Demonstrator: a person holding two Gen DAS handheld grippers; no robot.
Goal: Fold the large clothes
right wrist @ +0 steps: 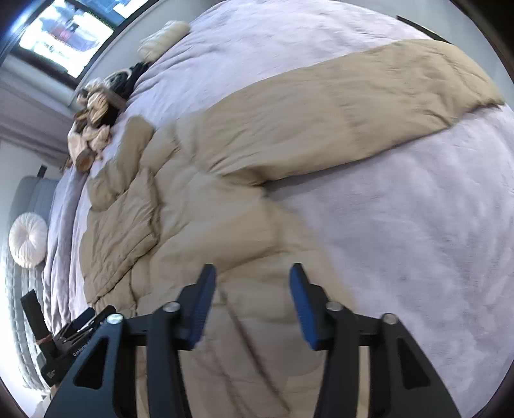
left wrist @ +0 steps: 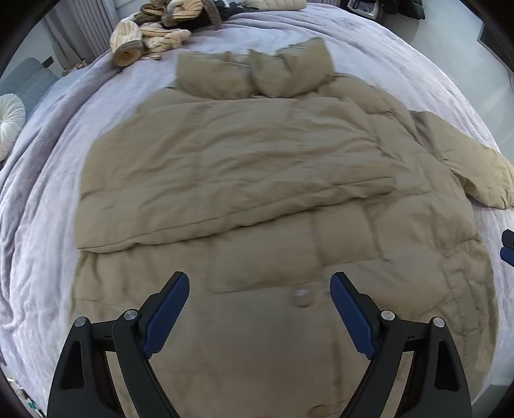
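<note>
A tan puffer jacket [left wrist: 257, 193] lies spread on the bed, hood [left wrist: 257, 74] at the far end. One sleeve is folded across its chest, and the other sleeve [left wrist: 465, 167] sticks out to the right. My left gripper [left wrist: 259, 278] hangs open over the jacket's lower front, beside a snap button [left wrist: 302, 294], with nothing between its fingers. In the right wrist view the jacket [right wrist: 225, 209] runs from the left, with the outstretched sleeve [right wrist: 369, 106] reaching to the upper right. My right gripper [right wrist: 253, 270] stands open above the jacket's side, its pads apart from the cloth.
A lilac-grey bedspread [left wrist: 48, 193] [right wrist: 417, 225] covers the bed. A pile of striped and dark clothes [left wrist: 154, 29] [right wrist: 93, 128] lies near the far edge. A round white cushion [left wrist: 9, 119] [right wrist: 28, 239] sits off the bed's left side. A window [right wrist: 64, 29] is beyond.
</note>
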